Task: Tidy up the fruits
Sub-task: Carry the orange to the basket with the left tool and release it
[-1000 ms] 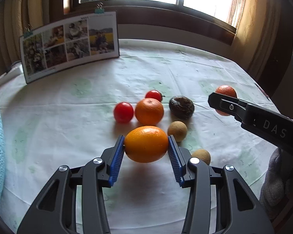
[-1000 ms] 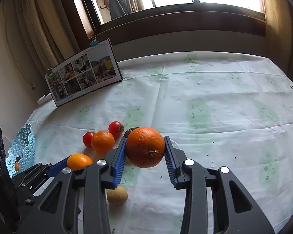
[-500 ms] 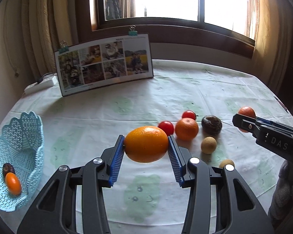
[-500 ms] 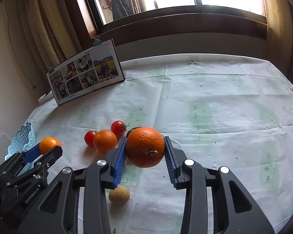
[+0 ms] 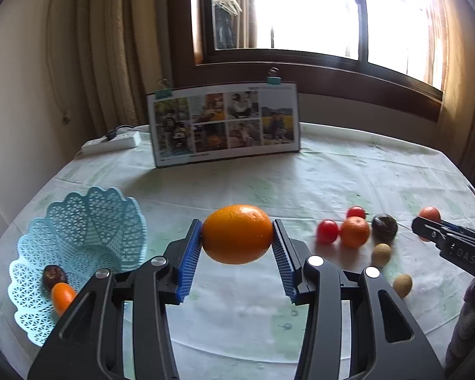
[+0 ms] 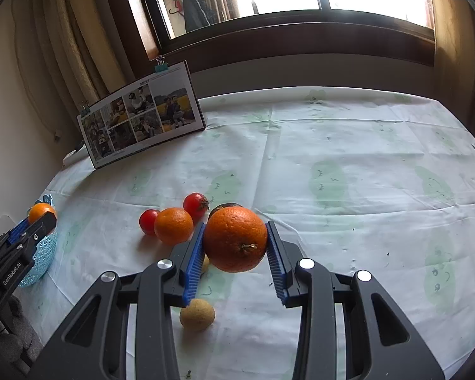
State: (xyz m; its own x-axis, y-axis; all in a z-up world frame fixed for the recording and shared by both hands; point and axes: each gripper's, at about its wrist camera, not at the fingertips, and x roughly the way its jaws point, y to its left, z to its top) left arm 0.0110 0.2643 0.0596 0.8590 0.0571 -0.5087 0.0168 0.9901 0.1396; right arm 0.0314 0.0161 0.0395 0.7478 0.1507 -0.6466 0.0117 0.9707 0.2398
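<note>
my left gripper (image 5: 237,247) is clamped on the smooth oval orange (image 5: 237,233), long axis across the pads. the pale blue lattice plastic basket (image 5: 79,240) sits down-left of it, nearer this hand. right gripper (image 6: 235,251) grips a darker round orange (image 6: 236,243).

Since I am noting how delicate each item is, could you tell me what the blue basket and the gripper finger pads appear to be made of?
The blue basket looks like moulded plastic, light blue and slightly glossy: its walls are a regular openwork lattice with a scalloped rim. The finger pads of the left gripper look like blue rubber or soft plastic, matt, with fine ridges along the gripping face; which of the two cannot be told.
</note>
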